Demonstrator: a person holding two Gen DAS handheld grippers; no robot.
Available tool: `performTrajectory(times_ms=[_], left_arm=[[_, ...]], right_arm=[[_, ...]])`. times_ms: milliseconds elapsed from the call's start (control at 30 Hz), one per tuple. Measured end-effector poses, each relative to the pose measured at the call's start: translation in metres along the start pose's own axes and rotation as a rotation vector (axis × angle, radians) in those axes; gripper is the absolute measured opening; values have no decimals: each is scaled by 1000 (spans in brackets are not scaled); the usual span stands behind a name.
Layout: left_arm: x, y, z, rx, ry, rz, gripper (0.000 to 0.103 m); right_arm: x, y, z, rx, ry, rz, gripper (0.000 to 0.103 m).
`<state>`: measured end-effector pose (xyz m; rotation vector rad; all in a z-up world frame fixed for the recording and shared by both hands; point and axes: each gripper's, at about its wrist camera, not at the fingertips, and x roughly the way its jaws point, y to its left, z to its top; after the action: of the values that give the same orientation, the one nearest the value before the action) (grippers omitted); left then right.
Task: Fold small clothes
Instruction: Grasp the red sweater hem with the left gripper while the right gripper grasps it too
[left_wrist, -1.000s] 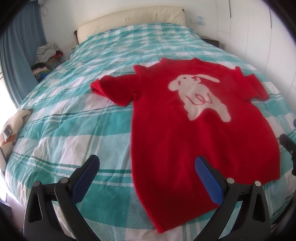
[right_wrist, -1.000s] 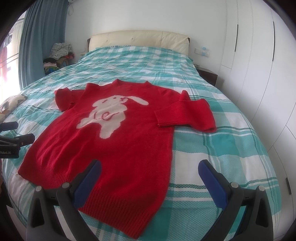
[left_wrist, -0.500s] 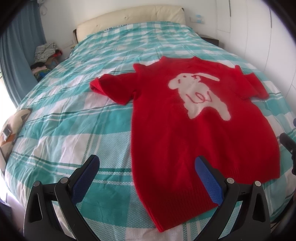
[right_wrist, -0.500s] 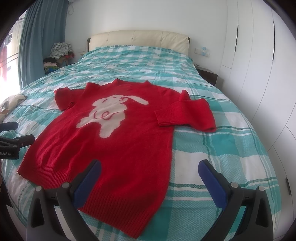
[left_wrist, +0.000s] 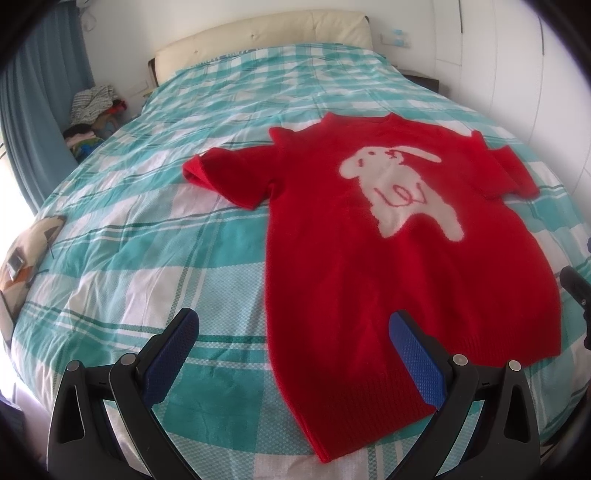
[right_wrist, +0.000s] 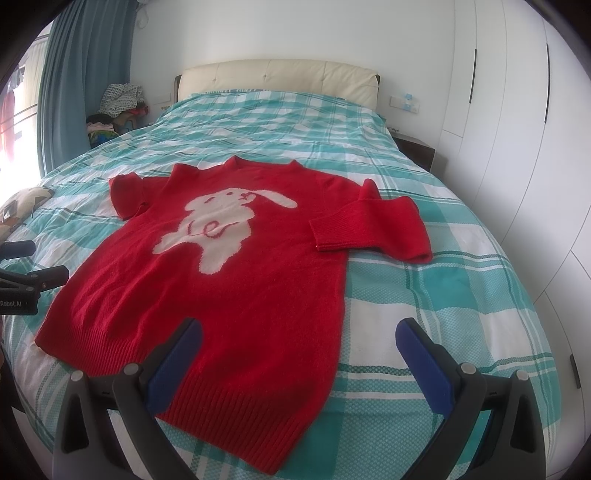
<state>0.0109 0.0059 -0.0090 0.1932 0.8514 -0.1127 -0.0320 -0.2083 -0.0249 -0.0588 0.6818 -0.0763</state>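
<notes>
A small red knitted sweater (left_wrist: 388, 266) (right_wrist: 236, 280) with a white rabbit on its front lies flat, face up, on the bed. Its hem points toward me and both sleeves are doubled back on themselves. My left gripper (left_wrist: 291, 332) hovers open above the sweater's lower left corner, holding nothing. My right gripper (right_wrist: 299, 336) hovers open above the lower right corner, also holding nothing. Part of the left gripper (right_wrist: 26, 280) shows at the left edge of the right wrist view.
The bed (left_wrist: 155, 236) wears a teal and white checked cover with a cream headboard (right_wrist: 277, 74). A heap of clothes (right_wrist: 118, 107) sits by the blue curtain (right_wrist: 85, 74). White wardrobe doors (right_wrist: 517, 110) line the right side, with a dark nightstand (right_wrist: 413, 147) beside them.
Both views have crept slightly forward toward the sweater. The sweater has not moved and both grippers stay open.
</notes>
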Motion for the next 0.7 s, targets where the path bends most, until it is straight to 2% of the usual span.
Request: performTrajectory(times_ms=[133, 233, 333, 400, 467, 533, 600, 700], left_arm=[[-3, 9, 3, 3, -3, -6, 103], [-10, 40, 8, -55, -33, 2, 103], [1, 74, 4, -157, 23, -49, 103], [17, 91, -3, -245, 100, -117, 103], [35, 97, -12, -307, 189, -189, 103], [43, 94, -24, -335, 245, -227, 103], [40, 85, -36, -335, 260, -273, 102], [30, 62, -52, -287, 266, -355, 102]], right_arm=[[1, 0, 0, -4, 1, -8, 103], [2, -7, 0, 1, 9, -45, 103], [-3, -26, -1, 46, -2, -87, 103], [-3, -41, -2, 98, 9, -80, 103], [1, -54, -6, 173, 51, -15, 103], [10, -66, -13, 276, 119, 101, 103], [20, -73, -22, 366, 190, 208, 103], [27, -78, -38, 447, 267, 296, 103]])
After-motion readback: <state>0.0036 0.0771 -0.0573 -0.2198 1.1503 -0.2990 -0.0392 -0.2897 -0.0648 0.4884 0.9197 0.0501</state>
